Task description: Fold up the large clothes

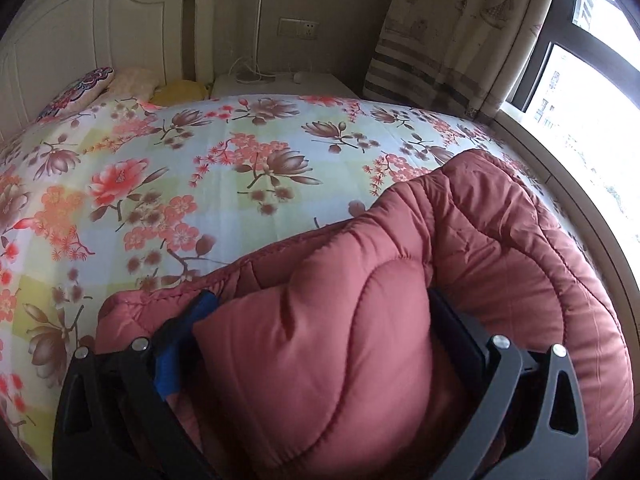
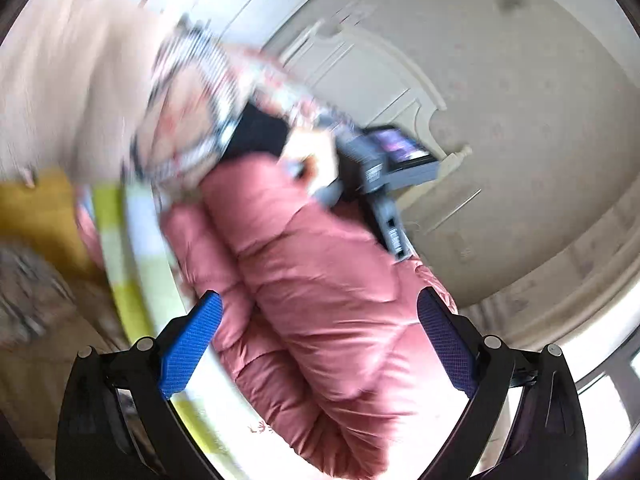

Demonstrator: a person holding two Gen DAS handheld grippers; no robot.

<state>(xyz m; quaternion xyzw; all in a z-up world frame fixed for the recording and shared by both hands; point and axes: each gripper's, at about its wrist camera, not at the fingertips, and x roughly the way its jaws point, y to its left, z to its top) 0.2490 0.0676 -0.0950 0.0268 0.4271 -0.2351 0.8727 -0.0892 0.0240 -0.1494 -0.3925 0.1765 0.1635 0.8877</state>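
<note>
A large quilted pink-red jacket lies bunched on the flowered bedsheet at the near right. My left gripper has its jaws spread wide around a thick fold of the jacket, which fills the gap between the blue-padded fingers. In the blurred right wrist view the same jacket runs between the blue pads of my right gripper, whose jaws stand wide apart. The other gripper's body shows at the jacket's far end, held by a hand.
A white headboard and pillows are at the far left. A white nightstand stands behind the bed. A curtain and a window are to the right. The person's patterned sleeve shows in the right wrist view.
</note>
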